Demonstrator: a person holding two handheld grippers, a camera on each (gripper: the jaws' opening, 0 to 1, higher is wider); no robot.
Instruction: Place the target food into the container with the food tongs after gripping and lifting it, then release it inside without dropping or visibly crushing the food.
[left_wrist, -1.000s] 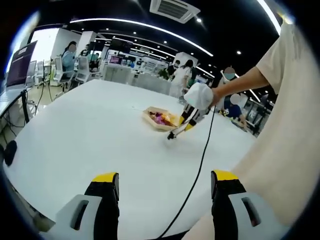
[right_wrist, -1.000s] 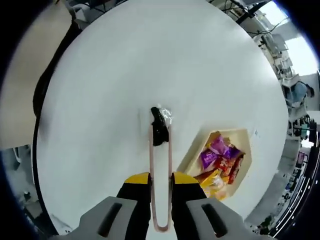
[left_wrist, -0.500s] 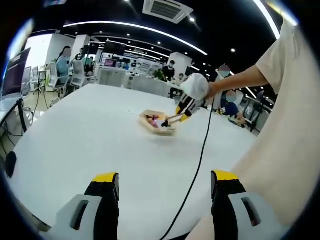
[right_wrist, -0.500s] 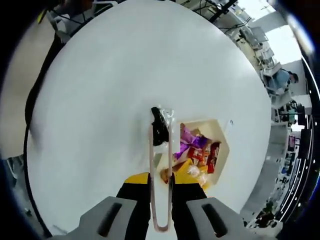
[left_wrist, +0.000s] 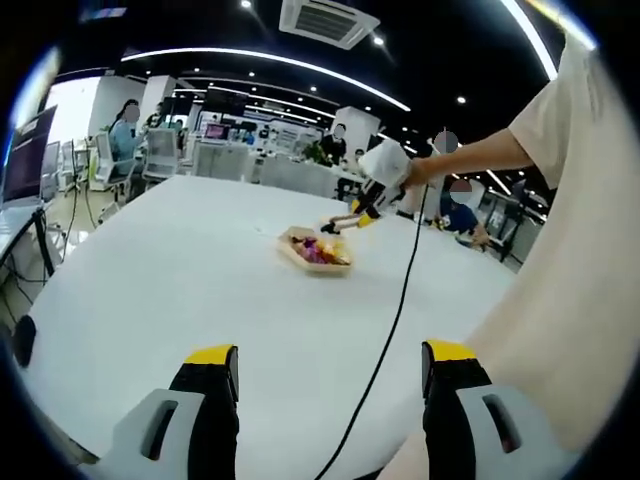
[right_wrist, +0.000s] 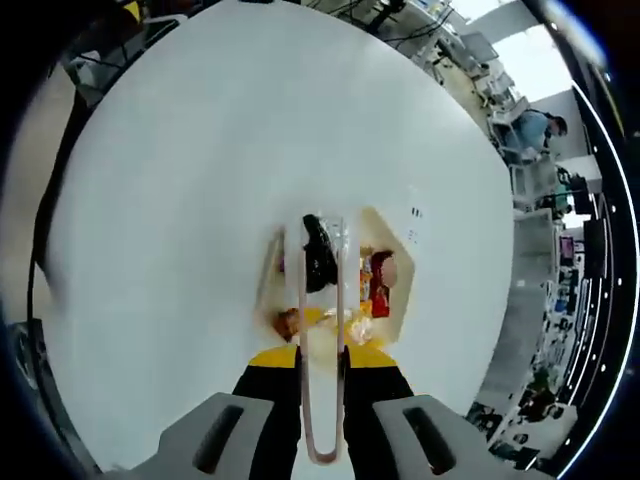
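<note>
One dark wrapped snack (right_wrist: 318, 253) hangs in the pink plastic tongs (right_wrist: 322, 340), squeezed by the right gripper (right_wrist: 321, 368), directly above the pale hexagonal tray (right_wrist: 402, 300); the left gripper (left_wrist: 328, 372), jaws wide apart, is far from it.

I see a plain white surface (right_wrist: 180, 180) under everything. My right gripper (right_wrist: 320, 368) has black fingers (right_wrist: 275, 385) capped in yellow and pale grey bodies; my left gripper (left_wrist: 328, 385) shows the same black, yellow and grey. The food tongs (right_wrist: 321, 330) are pale pink and clasp a black piece of food (right_wrist: 318, 252) in clear wrap. The container (right_wrist: 400, 265) is cream, holding wrappers of red, orange and yellow. A black cable (left_wrist: 395, 320) crosses the white.
</note>
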